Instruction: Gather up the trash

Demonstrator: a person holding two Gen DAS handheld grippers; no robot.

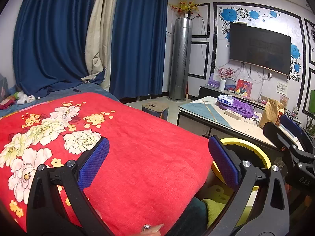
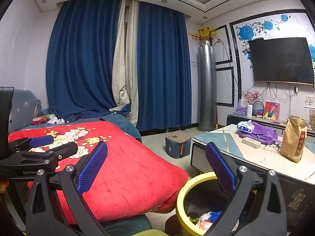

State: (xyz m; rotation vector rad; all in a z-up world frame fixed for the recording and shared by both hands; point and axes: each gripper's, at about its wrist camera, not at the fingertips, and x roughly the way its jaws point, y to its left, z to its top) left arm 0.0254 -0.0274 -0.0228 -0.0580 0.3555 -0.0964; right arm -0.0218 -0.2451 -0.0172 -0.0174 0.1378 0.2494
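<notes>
The landmark here is the yellow-rimmed trash bin, which stands on the floor in the gap between the red floral blanket on the bed and the counter. Wrappers and scraps already lie inside it.

The right gripper hangs just above the bin and slightly to its bed side, its fingers spread wide with nothing between them; one blue pad sits over the bin's rim. The left gripper is also spread open and empty, held over the blanket's corner, with the bin showing just behind its right pad.

No loose trash is plainly visible on the blanket. The likeliest candidates lie on the counter, beyond the bin: a brown paper bag standing upright, a white tissue pack and a flat white box whose long axis runs roughly along the counter's length. By my judgement the right gripper is the nearer one, since the counter lies on the bin's far side from the bed, so a reach forward and rightward over the bin suits it.
</notes>
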